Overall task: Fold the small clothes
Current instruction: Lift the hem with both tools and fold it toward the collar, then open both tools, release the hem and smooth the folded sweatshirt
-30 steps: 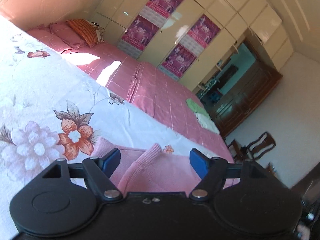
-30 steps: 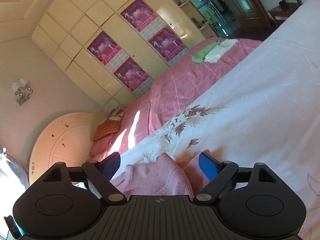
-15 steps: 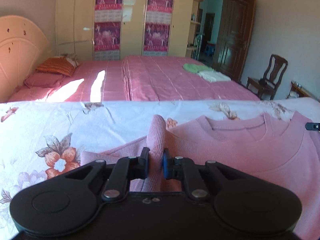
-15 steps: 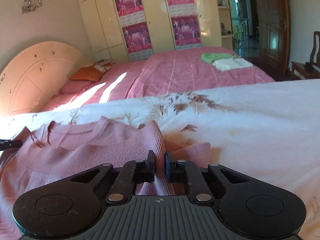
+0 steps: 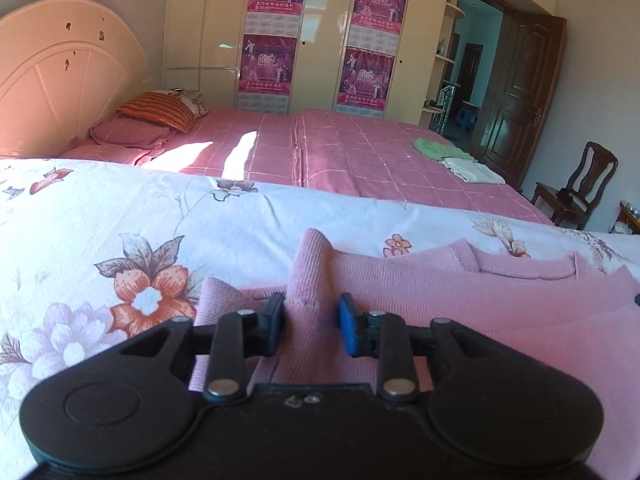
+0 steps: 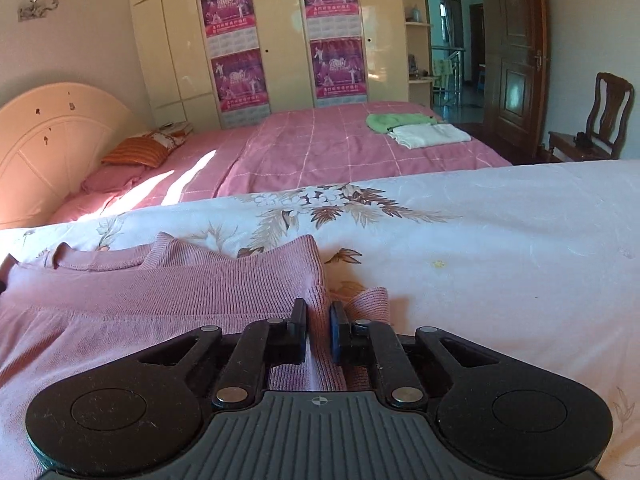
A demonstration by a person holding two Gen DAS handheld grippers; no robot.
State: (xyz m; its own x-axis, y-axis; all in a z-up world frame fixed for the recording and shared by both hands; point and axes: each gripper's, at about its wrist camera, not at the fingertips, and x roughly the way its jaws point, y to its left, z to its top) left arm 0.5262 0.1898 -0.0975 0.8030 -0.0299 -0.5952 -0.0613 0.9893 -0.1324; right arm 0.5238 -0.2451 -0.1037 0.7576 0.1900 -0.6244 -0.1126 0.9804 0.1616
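While the pink sweater (image 5: pixel 460 304) lies flat on the flowered sheet (image 5: pixel 120 216), each gripper has a raised shoulder fold between its fingers. The left gripper (image 5: pixel 311 322) has just been opening, its pads loose beside the fold; the right gripper (image 6: pixel 319 330), also easing apart, pinches its fold.

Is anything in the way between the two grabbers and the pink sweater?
No, nothing visible. A fold of the pink sweater already sits between the pads of the left hand-held gripper, whose jaws have just been opening. Another fold is between the pads of the right hand-held gripper, also just easing open.
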